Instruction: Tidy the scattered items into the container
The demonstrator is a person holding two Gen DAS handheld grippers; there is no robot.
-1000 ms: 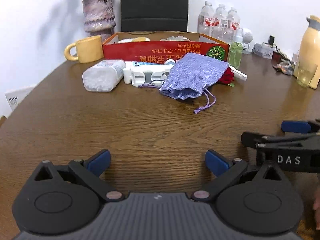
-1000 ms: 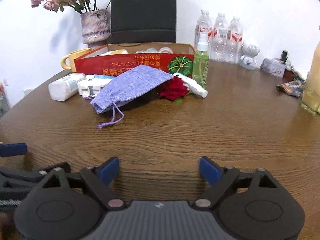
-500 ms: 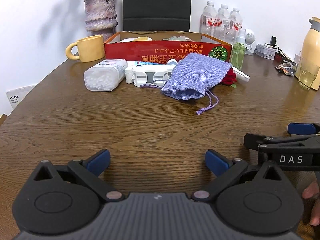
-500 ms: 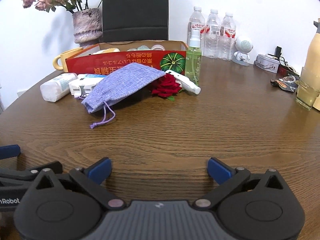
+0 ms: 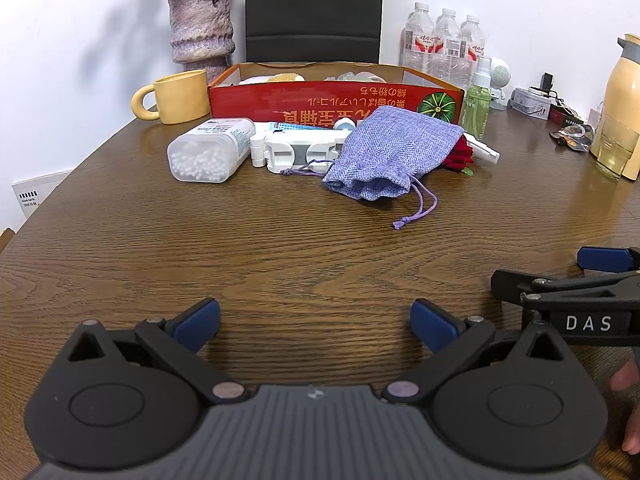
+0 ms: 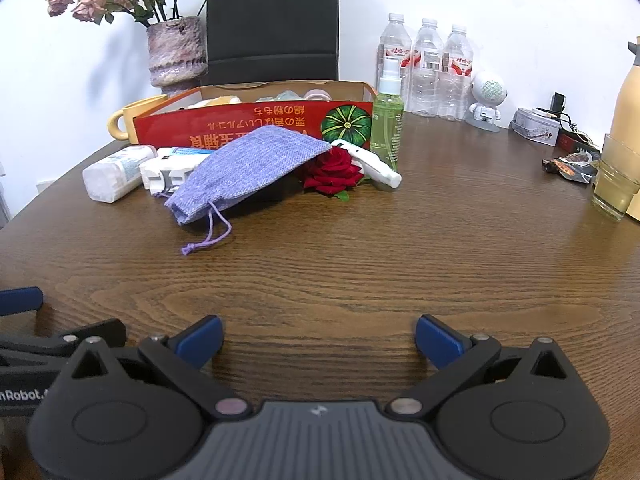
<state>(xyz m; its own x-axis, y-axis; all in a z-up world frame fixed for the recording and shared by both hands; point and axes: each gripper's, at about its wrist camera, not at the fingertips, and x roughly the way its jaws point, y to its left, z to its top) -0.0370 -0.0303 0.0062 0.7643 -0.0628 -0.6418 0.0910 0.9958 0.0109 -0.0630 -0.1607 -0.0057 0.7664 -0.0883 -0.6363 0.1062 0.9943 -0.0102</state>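
Both grippers sit low over the near side of the brown wooden table (image 5: pixel 280 256), far from the things to tidy. The left gripper (image 5: pixel 315 322) has its blue tips wide apart with only bare wood between them. The right gripper (image 6: pixel 319 338) is wide apart too, and its jaws have just been opening; nothing is between them. That looks like getting ready to grab.

The red cardboard box (image 6: pixel 256 122) stands at the far side of the table and already has some small things in it. The loose things lie in a row just in front of it, so each has a short trip. A purple cloth bag (image 6: pixel 248 164) leans on a red rose (image 6: pixel 332 172), with its string trailing toward the grippers. Beside the rose lies a white tube (image 6: pixel 376 166), and a green spray bottle (image 6: pixel 386 128) stands at the box's corner. On the other side are a white folding holder (image 5: pixel 298 152) and a clear tub of cotton swabs (image 5: pixel 210 150) on its side.

The bag is closest, so it seems a good first pick.
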